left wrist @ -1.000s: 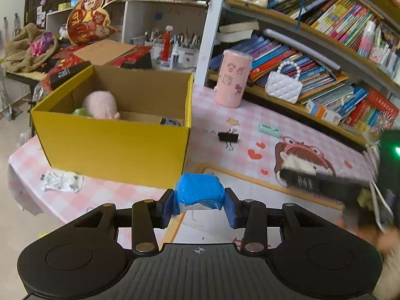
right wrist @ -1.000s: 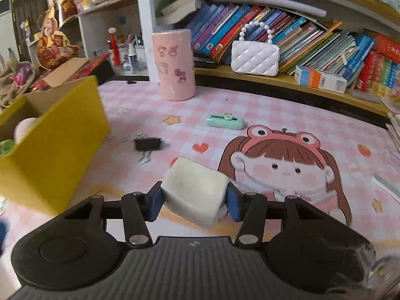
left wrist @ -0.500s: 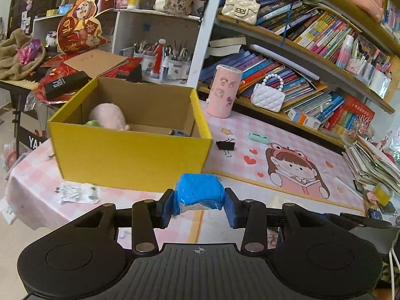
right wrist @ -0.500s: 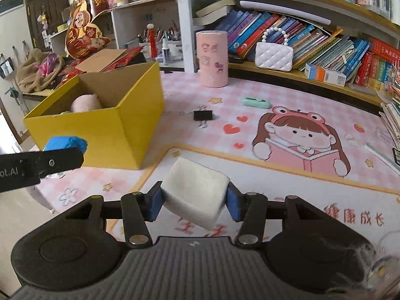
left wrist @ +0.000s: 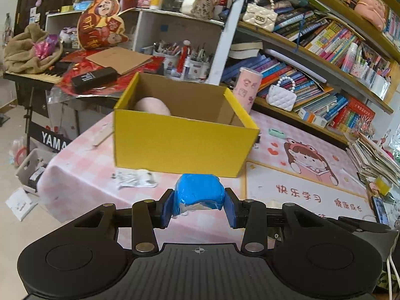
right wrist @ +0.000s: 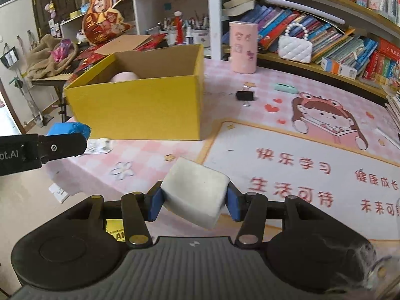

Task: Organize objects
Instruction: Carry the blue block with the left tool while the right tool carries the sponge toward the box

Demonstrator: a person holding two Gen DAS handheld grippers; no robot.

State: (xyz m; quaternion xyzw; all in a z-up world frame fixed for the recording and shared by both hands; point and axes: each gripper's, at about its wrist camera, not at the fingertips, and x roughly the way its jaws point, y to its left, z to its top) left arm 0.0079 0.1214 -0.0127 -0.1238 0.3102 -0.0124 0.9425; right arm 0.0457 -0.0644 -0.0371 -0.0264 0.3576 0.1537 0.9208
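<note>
The blue-wrapped lump (left wrist: pixel 198 192) sits clamped between the two blue pads of the left gripper (left wrist: pixel 199 206), its crinkled wrapping bulging above the pads and a pale patch showing at its underside. The gripper points forward and somewhat downward, held in the air off the near edge of the table (left wrist: pixel 82 175), with the yellow box (left wrist: pixel 180 147) straight ahead of it. In the right wrist view the same gripper enters from the left edge as a black finger, the blue lump (right wrist: pixel 67 128) at its tip, level with the lower part of the box's near wall.

The white block (right wrist: pixel 195 192) is pinched between the pads of the right gripper (right wrist: pixel 194 201), tilted so that one corner points up and away. This gripper also tips down toward the table, above the printed mat (right wrist: pixel 287 155) to the right of the box.

The yellow box (right wrist: pixel 135 107) stands open on the pink checked cloth, a pink rounded thing (left wrist: pixel 152 106) lying inside by its far left corner. A crumpled white wrapper (left wrist: pixel 136 178) lies just in front of the box. To the right of the box lies a black binder clip (right wrist: pixel 245 96), with a mint green clip (right wrist: pixel 286 88) beyond it. A pink cylinder (right wrist: pixel 243 47) stands farther back by the bookshelf.
</note>
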